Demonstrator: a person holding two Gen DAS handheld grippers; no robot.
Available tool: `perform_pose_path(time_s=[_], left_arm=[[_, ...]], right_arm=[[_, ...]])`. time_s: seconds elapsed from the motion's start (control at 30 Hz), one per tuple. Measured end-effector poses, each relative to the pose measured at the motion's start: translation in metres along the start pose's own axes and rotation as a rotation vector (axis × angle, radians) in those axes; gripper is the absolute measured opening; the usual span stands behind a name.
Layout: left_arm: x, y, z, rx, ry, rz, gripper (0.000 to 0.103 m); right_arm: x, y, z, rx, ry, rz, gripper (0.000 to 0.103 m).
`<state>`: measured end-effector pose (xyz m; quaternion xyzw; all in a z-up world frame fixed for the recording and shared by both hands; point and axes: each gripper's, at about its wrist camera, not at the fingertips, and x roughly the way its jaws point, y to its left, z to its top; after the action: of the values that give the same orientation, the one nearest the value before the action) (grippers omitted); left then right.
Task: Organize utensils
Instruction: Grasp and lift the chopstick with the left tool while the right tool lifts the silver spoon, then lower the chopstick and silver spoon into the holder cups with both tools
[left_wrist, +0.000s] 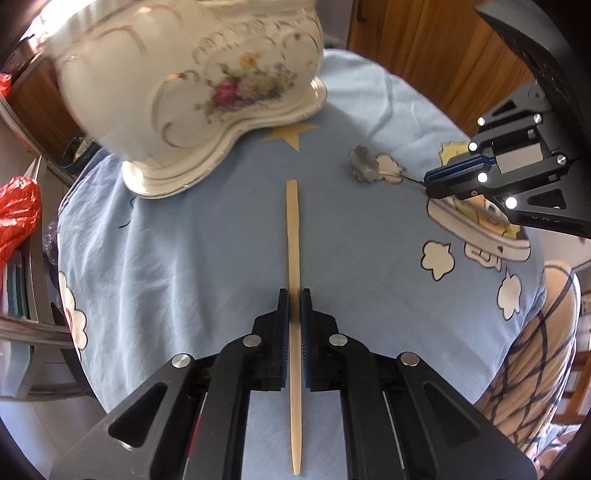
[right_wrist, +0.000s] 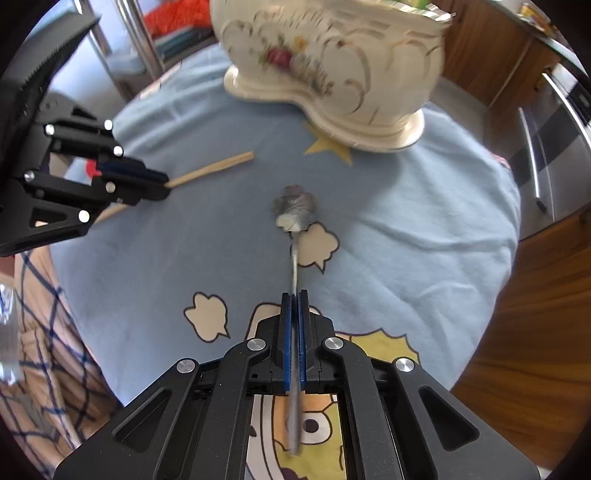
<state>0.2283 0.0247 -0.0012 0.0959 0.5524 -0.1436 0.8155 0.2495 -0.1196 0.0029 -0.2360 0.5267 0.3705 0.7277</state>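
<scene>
Both tools are gripping utensils over the blue cloth on the tabletop.

In the left wrist view, the left tool (left_wrist: 294, 295) is clamping a pair of wooden chopsticks (left_wrist: 293, 229) near the middle of the tabletop (left_wrist: 166, 258), their tips pointing toward the floral ceramic pot (left_wrist: 192, 88) at the far edge. In the right wrist view, the right tool (right_wrist: 294, 297) is pinching the handle of a metal spoon (right_wrist: 294, 214), its bowl lying near the pot's base.
</scene>
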Motion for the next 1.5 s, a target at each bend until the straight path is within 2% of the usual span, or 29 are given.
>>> perform_pose_path(time_s=[0.27, 0.5, 0.67, 0.77, 1.07, 1.33, 1.5], left_arm=[[-0.051, 0.019, -0.017, -0.084, -0.26, -0.072, 0.006], [-0.093, 0.025, -0.025, -0.149, -0.485, -0.086, 0.006], [-0.113, 0.033, -0.018, -0.176, -0.595, -0.073, 0.006], [-0.12, 0.033, -0.016, -0.183, -0.65, -0.058, 0.006], [-0.133, 0.046, -0.004, -0.213, -0.795, -0.032, 0.006], [-0.146, 0.068, 0.02, -0.248, -0.927, -0.032, 0.006], [-0.151, 0.078, 0.034, -0.255, -1.0, -0.008, 0.006]], right_arm=[[-0.047, -0.019, -0.021, 0.11, -0.254, 0.061, 0.004], [-0.078, -0.032, -0.025, 0.213, -0.499, 0.136, 0.004], [-0.094, -0.038, -0.015, 0.266, -0.641, 0.179, 0.004], [-0.099, -0.039, -0.009, 0.282, -0.707, 0.196, 0.004], [-0.102, -0.041, 0.013, 0.284, -0.811, 0.162, 0.004], [-0.114, -0.055, 0.038, 0.308, -0.945, 0.158, 0.004], [-0.114, -0.061, 0.053, 0.313, -1.001, 0.148, 0.004]])
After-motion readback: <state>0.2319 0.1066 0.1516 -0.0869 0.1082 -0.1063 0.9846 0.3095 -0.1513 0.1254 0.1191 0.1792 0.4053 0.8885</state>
